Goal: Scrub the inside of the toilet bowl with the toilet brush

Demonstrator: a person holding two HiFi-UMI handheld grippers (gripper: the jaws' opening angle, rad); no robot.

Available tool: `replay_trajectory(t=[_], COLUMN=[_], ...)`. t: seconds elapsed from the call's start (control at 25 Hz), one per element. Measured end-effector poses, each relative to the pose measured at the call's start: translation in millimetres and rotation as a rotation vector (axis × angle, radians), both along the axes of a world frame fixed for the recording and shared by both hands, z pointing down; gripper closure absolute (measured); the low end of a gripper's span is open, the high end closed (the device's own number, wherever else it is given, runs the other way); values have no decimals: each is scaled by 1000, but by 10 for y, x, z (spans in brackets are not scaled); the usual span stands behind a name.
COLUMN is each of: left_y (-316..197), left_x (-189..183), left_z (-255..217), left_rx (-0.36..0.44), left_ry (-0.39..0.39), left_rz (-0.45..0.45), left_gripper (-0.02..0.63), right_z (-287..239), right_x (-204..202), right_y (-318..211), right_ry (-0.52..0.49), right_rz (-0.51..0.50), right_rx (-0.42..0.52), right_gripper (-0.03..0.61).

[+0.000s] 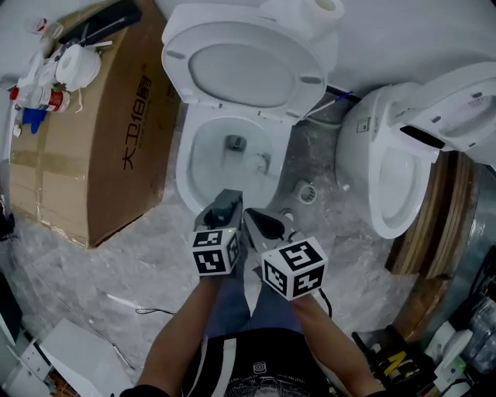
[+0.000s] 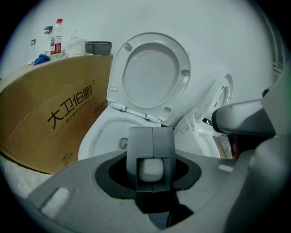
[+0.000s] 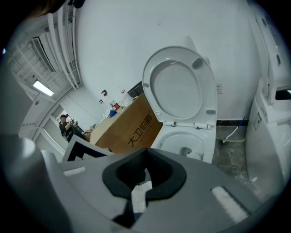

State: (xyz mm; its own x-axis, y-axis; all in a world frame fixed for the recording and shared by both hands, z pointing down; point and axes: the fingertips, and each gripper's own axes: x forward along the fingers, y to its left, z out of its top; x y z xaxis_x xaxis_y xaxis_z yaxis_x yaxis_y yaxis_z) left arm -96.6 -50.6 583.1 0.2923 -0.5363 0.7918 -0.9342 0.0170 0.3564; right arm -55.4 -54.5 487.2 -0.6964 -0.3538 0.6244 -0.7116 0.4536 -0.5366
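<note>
The white toilet bowl (image 1: pixel 186 167) (image 2: pixel 91 136) (image 3: pixel 169 135) stands open, its seat and lid (image 1: pixel 240 66) tipped up against the wall. A dark drain hole (image 1: pixel 235 143) shows at the bottom of the bowl. A small pale thing (image 1: pixel 263 161) lies right of the hole, too blurred to name. I cannot make out a toilet brush in any view. My left gripper (image 1: pixel 225 203) (image 2: pixel 152 136) hovers at the bowl's front rim, its grey fingers pressed together and empty. My right gripper (image 1: pixel 254 215) (image 3: pixel 138 195) hangs beside it, its dark jaws closed to a point with nothing seen between them.
A large cardboard box (image 1: pixel 85 139) stands against the bowl's left side, with bottles (image 1: pixel 46 85) on top. A second white toilet (image 1: pixel 395 170) stands at the right, before wooden boards (image 1: pixel 442 225). A round floor drain (image 1: pixel 307 193) lies between the toilets. Paper rolls (image 1: pixel 318 9) sit on the cistern.
</note>
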Motion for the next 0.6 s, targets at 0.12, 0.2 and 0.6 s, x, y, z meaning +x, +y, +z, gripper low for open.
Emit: replay_trajectory(t=[0.12, 0.2, 0.6], left_y=[-152, -262, -616], left_x=[-27, -58, -330], left_z=[-2, -11, -47], left_rx=[32, 55, 114], left_ry=[14, 17, -29], left_rz=[36, 56, 78], left_gripper=[440, 440, 440], right_z=[55, 88, 202], right_x=[-50, -60, 6], right_y=[8, 42, 254], right_ry=[1, 3, 14], right_rz=[40, 65, 144], right_rx=[-4, -9, -35], right_gripper=[580, 580, 580])
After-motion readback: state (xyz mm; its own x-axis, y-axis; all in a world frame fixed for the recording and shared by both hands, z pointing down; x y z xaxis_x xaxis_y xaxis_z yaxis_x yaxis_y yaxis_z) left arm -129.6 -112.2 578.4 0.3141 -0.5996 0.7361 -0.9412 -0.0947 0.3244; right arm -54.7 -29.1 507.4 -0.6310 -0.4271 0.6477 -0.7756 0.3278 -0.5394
